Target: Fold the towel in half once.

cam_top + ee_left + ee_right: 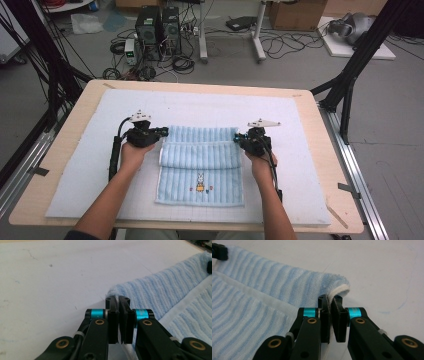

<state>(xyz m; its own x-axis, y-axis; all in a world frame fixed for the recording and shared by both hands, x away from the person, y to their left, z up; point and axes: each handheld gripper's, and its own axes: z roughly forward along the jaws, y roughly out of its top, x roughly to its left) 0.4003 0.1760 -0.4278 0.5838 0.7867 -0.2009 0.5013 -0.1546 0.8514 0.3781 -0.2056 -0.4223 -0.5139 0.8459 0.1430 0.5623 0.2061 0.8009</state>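
A light wooden table [60,165] with rounded corners carries a pale, faintly gridded mat [300,165] that covers most of its top, leaving a bare wood margin on all sides. Directly on the mat lies a light blue striped towel [200,180], near the middle, its far part folded back toward the near edge so that a doubled band crosses it. A small embroidered rabbit [200,182] marks the towel's near, single-layer part.

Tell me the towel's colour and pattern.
Light blue ribbed stripes on the towel, with a small rabbit picture; clearest in the high view.
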